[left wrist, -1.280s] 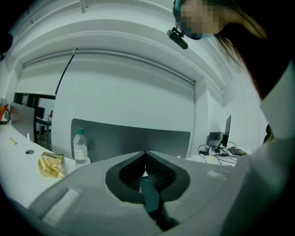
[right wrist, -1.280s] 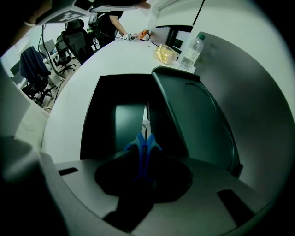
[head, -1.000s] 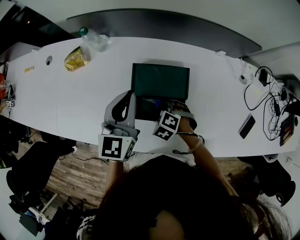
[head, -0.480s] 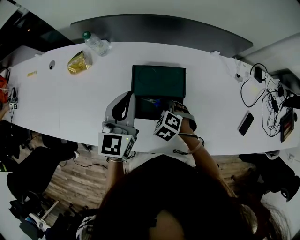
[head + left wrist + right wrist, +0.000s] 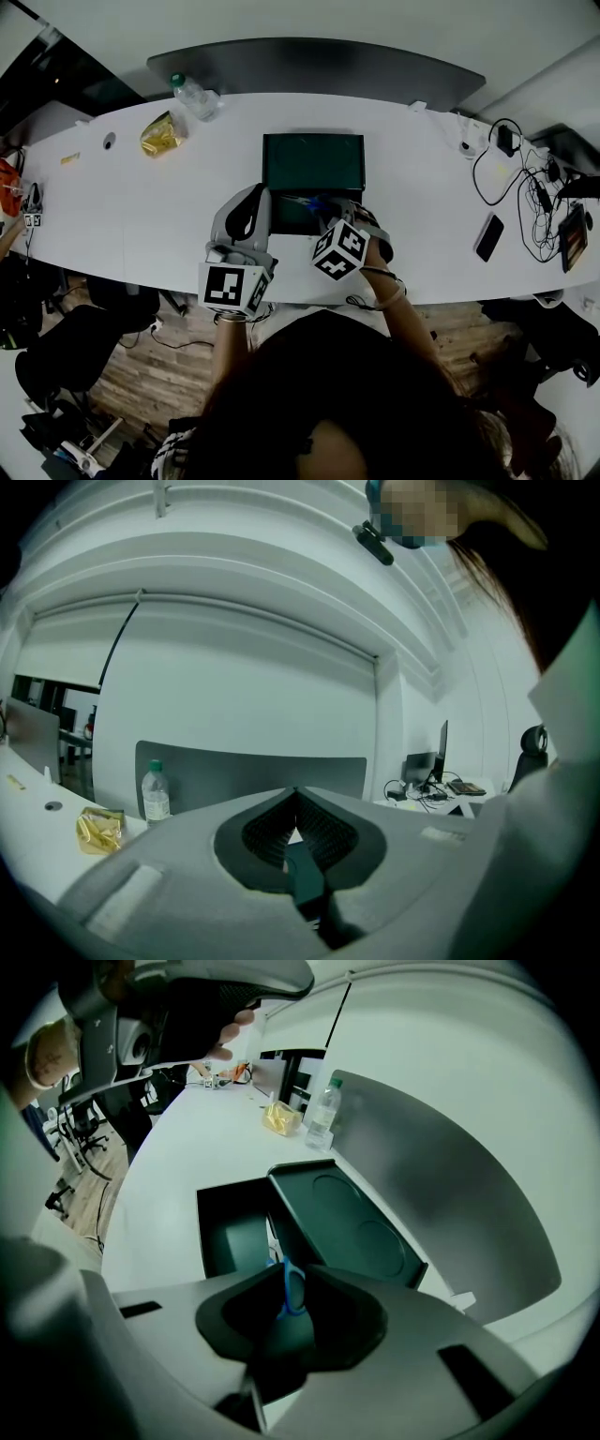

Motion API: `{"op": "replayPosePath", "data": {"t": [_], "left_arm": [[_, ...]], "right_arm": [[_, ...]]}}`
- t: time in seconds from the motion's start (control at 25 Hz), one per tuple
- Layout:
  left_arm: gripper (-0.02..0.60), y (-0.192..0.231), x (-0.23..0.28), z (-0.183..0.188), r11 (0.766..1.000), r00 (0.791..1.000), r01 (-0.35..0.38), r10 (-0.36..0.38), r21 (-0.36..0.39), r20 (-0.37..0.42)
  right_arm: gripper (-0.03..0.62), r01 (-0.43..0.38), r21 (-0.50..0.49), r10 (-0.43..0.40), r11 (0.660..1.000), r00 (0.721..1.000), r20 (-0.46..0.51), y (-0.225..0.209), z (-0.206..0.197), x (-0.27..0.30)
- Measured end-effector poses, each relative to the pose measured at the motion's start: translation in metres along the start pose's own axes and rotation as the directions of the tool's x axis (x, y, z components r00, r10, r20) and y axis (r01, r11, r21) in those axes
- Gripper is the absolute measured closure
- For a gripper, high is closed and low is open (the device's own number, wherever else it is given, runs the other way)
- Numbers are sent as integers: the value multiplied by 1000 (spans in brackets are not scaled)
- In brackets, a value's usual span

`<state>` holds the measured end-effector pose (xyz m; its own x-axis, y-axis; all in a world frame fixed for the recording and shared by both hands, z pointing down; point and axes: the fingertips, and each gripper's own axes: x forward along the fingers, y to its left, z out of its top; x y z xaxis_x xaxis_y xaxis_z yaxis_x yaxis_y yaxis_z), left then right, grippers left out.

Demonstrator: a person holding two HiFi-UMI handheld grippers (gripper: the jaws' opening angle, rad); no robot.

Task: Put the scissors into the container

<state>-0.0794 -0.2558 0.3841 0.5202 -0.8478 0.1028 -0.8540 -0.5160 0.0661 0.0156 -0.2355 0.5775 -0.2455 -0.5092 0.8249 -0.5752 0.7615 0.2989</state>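
The dark green container [image 5: 277,217] lies open on the white table, its lid [image 5: 314,161] folded back on the far side. The scissors [image 5: 304,201] have blue handles and hang over the open box. My right gripper [image 5: 324,210] holds them by a handle loop [image 5: 293,1290]. Its jaws are closing on that loop, and the blades point down into the box [image 5: 230,1234]. My left gripper [image 5: 262,195] sits at the box's left wall, its jaws [image 5: 296,794] shut with a green strip of the container [image 5: 305,878] between them.
A water bottle [image 5: 195,94] and a yellow snack bag [image 5: 161,134] lie at the far left of the table. A phone [image 5: 488,236] and tangled cables [image 5: 525,187] are at the right. A grey screen panel [image 5: 319,61] stands behind the table. The near table edge runs just below both grippers.
The head view has shifted slightly. Both grippers stay at the container, and the right one has edged a little further over the open box with the scissors.
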Motion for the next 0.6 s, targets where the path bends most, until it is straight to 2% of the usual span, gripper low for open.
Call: {"op": "replayPosePath", "data": {"t": [0.32, 0.6], "left_arm": [[568, -12, -16, 14, 999, 999, 39, -40, 28, 31], [568, -22, -37, 26, 996, 995, 76, -79, 47, 60]], "right_arm": [[519, 63, 150, -76, 987, 994, 83, -12, 13, -29], [517, 114, 249, -155, 962, 976, 152, -12, 25, -60]]}}
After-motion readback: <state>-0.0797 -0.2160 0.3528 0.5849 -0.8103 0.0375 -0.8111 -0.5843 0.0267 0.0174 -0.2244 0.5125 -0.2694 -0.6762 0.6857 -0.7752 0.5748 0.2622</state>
